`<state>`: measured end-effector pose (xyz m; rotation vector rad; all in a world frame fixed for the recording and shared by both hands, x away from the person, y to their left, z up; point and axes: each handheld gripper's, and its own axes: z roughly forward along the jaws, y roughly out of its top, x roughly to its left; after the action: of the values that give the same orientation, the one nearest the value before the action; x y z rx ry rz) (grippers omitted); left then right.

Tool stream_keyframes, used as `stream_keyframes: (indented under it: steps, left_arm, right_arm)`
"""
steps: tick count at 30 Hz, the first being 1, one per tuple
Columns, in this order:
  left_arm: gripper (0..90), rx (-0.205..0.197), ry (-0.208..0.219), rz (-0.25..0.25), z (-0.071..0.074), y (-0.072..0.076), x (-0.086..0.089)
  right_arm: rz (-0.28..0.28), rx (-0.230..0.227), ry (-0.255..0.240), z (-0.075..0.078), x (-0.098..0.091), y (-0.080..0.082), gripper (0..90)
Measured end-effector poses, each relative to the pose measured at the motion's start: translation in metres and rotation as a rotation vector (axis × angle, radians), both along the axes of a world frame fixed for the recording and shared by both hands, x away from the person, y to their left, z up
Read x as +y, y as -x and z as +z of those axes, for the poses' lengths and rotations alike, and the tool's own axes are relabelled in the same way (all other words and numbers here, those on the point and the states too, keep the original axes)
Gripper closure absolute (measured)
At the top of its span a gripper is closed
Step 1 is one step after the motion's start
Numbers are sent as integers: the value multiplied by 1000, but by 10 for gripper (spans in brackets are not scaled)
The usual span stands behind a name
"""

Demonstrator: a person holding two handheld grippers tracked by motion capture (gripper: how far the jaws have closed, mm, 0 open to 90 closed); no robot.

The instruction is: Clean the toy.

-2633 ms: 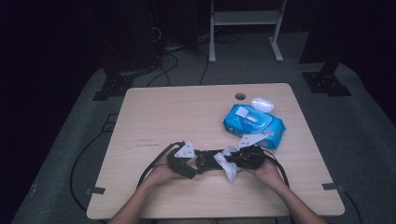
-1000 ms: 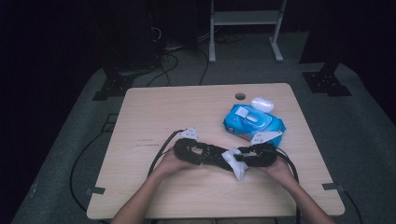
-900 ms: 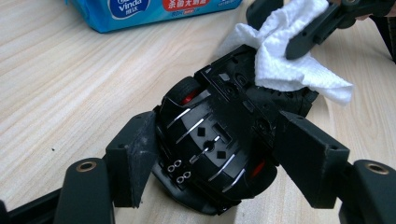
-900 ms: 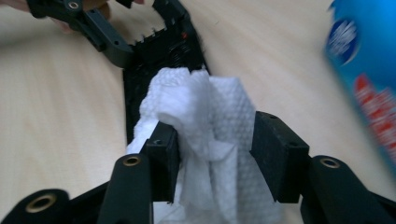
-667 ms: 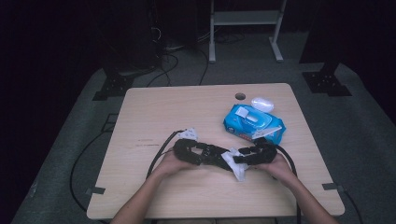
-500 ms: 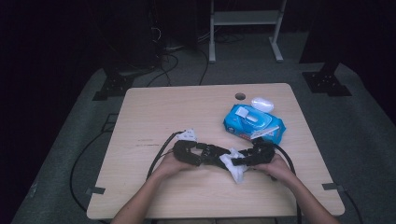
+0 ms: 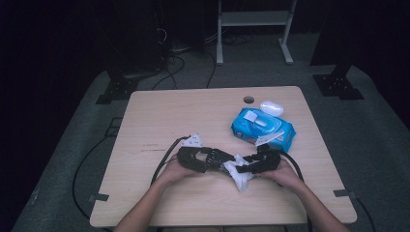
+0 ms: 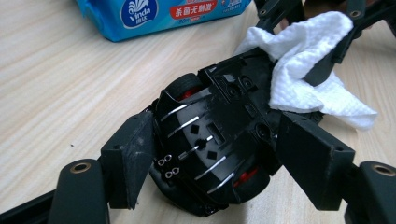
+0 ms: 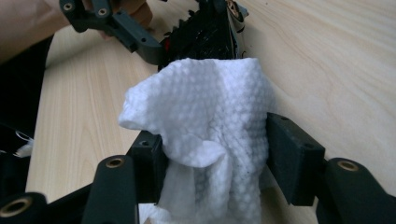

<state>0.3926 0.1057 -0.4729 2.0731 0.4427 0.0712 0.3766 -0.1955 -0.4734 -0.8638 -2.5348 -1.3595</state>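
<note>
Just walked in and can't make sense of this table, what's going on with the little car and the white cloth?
A person works with tongs in each hand. The left tongs clamp a black toy car, turned underside up. The right tongs grip a bunched white wet wipe and hold it against the car, apparently wiping it. A blue Vinda wet wipes pack lies on the wooden table behind them.
</note>
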Motion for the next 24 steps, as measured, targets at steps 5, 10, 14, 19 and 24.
stream_keyframes:
  steps: [5, 10, 14, 19, 24]
  left_arm:
    - [140, 46, -45, 23, 1, -4, 0]
    - [158, 76, -35, -27, 0, -5, 0]
    - [231, 64, -43, -54, 3, -4, 1]
    - [345, -28, -51, -54, 6, 5, 9]
    - [360, -63, -62, -55, 6, 12, 12]
  right_arm:
    - [41, -132, 56, 10, 8, 11, 455]
    - [80, -269, 99, 18, 16, 22, 499]
    - [90, -344, 129, 23, 21, 28, 529]
    - [80, -382, 128, 30, 21, 30, 575]
    - [94, -412, 143, 31, 23, 34, 576]
